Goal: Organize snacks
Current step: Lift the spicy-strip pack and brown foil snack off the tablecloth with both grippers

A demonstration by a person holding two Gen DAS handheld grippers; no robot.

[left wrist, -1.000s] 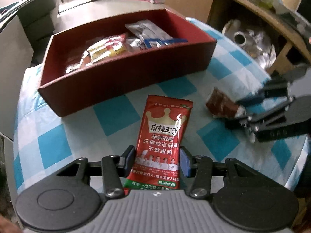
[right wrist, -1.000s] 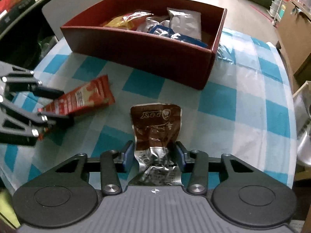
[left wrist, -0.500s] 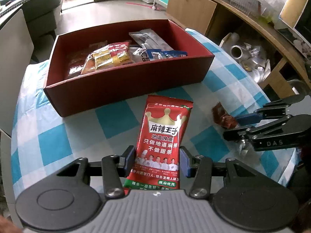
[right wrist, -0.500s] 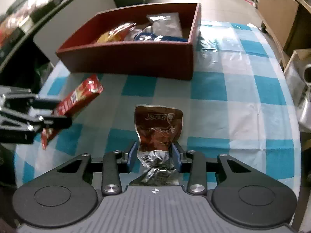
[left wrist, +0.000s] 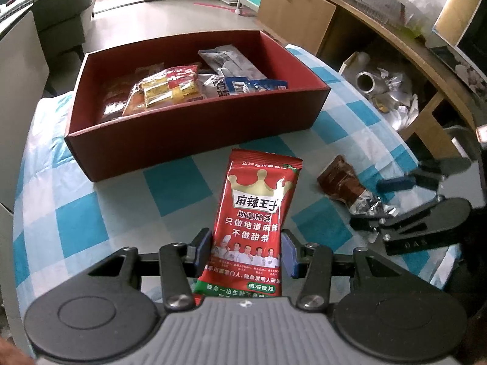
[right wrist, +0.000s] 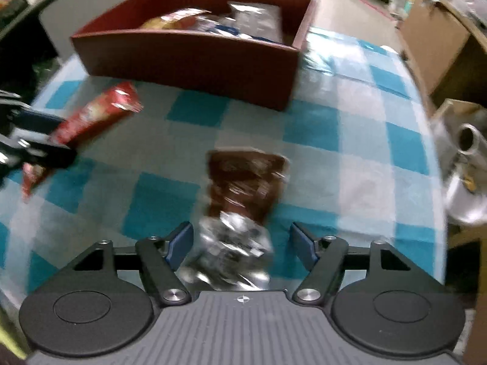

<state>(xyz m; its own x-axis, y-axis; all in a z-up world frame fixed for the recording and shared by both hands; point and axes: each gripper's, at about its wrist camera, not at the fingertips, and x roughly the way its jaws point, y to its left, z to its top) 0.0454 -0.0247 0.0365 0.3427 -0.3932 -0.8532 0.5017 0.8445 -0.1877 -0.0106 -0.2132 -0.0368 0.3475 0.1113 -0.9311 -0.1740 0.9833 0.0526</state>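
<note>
Your left gripper (left wrist: 246,251) keeps its grip on the red snack packet (left wrist: 254,222); the red box (left wrist: 201,127) sits ahead. Your right gripper (right wrist: 242,245), clamped a moment ago, is opening, and the brown packet (right wrist: 243,188) lies loose between its jaws, released short of the box.

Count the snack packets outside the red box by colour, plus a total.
Red packet, between the left tongs: 1
Brown packet, between the right tongs, whose jaws are opening: 1
Total outside the red box: 2

A home living room: grey sofa (left wrist: 61,6), checked tablecloth (left wrist: 76,213), cluttered wooden shelf (left wrist: 395,30).
</note>
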